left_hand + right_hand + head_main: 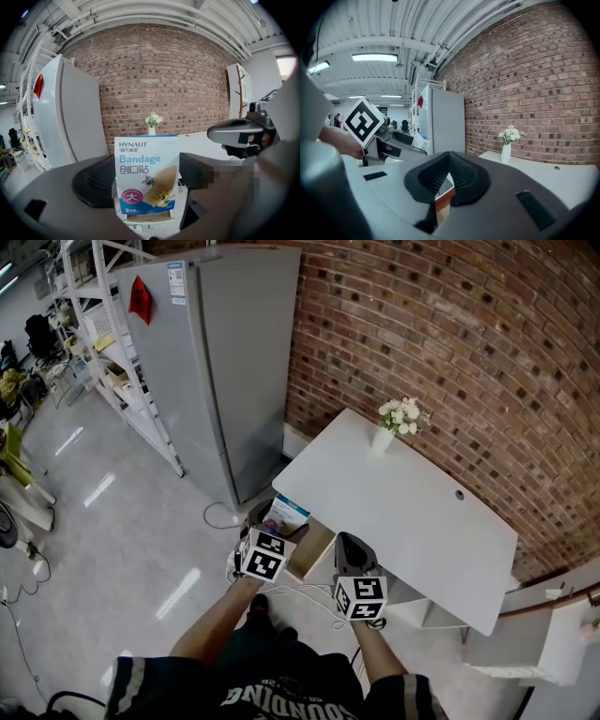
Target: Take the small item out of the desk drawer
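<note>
Two grippers are at work in front of the white desk [427, 521], with the grey fridge [225, 362] standing well off to their left against the brick wall. Furthest left of the pair, the left gripper [277, 527] is clamped on the small item, a blue-and-white bandage box [287, 514], and holds it upright in the air above the drawer [312, 552], which is pulled out from under the desk's near corner. To the right of the drawer, the right gripper [349, 547] has its jaws brought together and appears to carry nothing. The main step looks done, since the box is clear of the drawer. What seems left is to put it down, probably on the bare desktop short of the vase of flowers [384, 435], and perhaps push the drawer in. Only the left gripper view shows the box's printed front, pinched low between the dark pads. Only the head view shows the open drawer beneath it. Only the right gripper view shows the right gripper's pads meeting at their tips
</note>
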`<state>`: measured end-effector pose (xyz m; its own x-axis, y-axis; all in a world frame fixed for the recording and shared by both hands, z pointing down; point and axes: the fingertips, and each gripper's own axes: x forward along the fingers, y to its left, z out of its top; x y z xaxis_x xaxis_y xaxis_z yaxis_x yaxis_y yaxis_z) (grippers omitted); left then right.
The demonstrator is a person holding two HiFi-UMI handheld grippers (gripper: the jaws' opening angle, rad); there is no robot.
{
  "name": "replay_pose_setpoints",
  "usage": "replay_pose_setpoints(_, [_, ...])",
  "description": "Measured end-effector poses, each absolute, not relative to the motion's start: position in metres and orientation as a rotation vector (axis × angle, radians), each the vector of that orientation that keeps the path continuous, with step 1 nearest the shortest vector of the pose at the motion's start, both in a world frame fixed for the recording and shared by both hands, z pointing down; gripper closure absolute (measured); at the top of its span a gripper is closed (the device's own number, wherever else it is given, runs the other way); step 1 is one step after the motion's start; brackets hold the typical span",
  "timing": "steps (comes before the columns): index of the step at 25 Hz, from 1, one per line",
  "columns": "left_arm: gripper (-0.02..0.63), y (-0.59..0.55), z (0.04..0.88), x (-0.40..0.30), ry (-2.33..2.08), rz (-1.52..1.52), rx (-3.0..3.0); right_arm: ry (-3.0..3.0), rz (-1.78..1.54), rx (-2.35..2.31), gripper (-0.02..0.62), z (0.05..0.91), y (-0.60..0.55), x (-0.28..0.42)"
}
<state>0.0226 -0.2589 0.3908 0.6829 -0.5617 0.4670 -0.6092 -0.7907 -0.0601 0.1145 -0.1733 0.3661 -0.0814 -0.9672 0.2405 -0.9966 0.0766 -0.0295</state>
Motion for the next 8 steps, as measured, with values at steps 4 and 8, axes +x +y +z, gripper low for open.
replay_pose_setpoints(4, [0.179, -0.2598, 0.3896, 0.023, -0.972, 0.717, 2.796, -2.182, 0.288, 2.018, 0.571, 0.3684, -0.1738, 0.1144])
replay_pose_setpoints(8, [0.179, -0.2619, 0.3902, 0.0231, -0.973, 0.719, 2.794, -2.182, 0.296, 2.018, 0.571, 0.3697, -0.1763, 0.1151])
